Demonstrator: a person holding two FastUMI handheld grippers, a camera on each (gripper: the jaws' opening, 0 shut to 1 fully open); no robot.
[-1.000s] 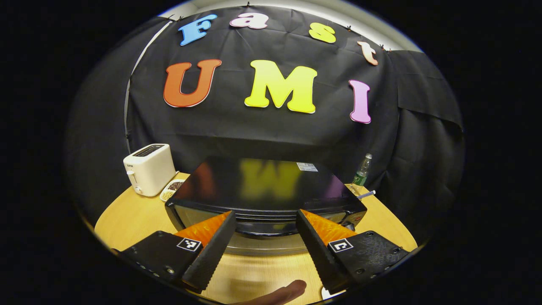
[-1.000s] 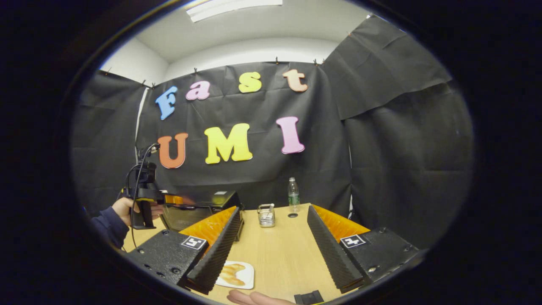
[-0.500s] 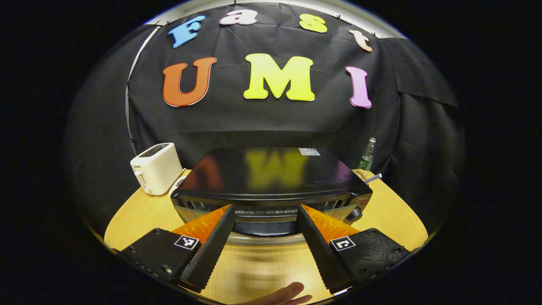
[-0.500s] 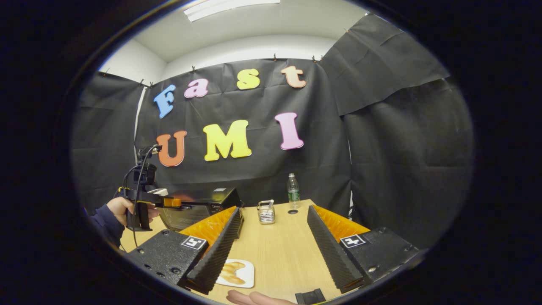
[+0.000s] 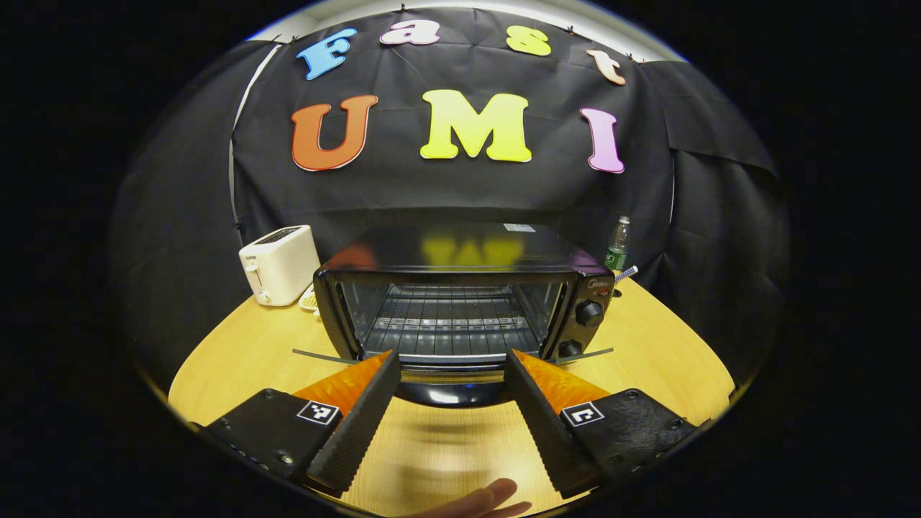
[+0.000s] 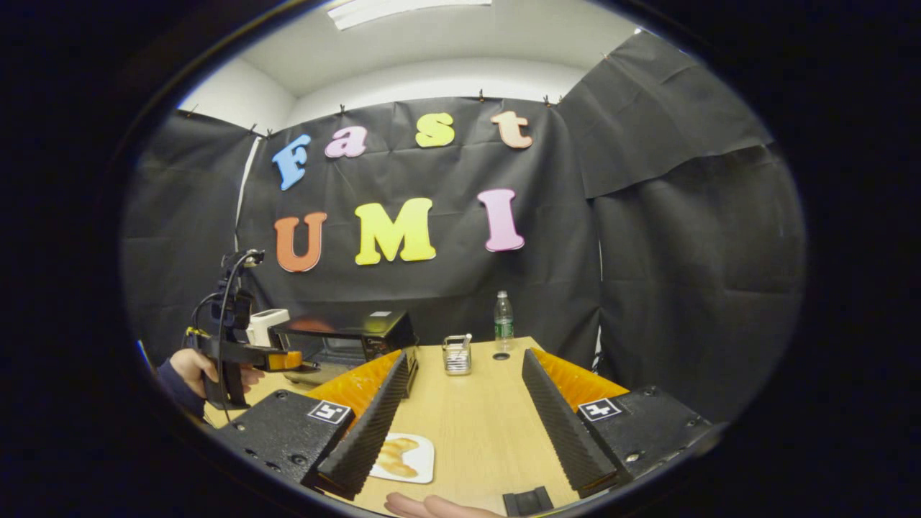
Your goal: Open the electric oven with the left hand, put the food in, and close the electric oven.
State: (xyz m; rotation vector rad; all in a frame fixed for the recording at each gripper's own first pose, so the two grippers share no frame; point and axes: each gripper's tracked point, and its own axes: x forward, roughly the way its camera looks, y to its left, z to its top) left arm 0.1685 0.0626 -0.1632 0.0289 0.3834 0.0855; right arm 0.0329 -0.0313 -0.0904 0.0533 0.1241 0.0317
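- Left hand-held gripper (image 5: 452, 374): jaws spread wide, nothing clamped; the pulled-down oven door's front edge (image 5: 452, 392) lies between the fingers, cannot tell if it touches them.
- A person's fingertips (image 5: 482, 500) show at the bottom edge of the left gripper view, over the counter (image 5: 237, 360).
- Electric oven (image 5: 460, 302) stands open just ahead of the left gripper; wire rack (image 5: 453, 327) visible inside, no food on it; two knobs (image 5: 588, 314) on the right panel.
- White toaster (image 5: 279, 264) sits left of the oven, a small dish just beside it, contents too small to tell.
- Plastic bottle (image 5: 616, 248) stands behind the oven's right corner, near the booth wall.
- Right hand-held gripper (image 6: 464, 403): jaws wide apart, holding nothing, hovering over the counter.
- Food (image 6: 396, 457): pale pastry on a white plate (image 6: 421, 464), on the counter near the right gripper's left finger, partly hidden by it, well apart from the oven.
- Far left in the right gripper view, a hand (image 6: 188, 367) in a dark sleeve holds the left gripper at the oven door.
- Small metal holder (image 6: 456, 355) and the bottle stand farther back on the counter.
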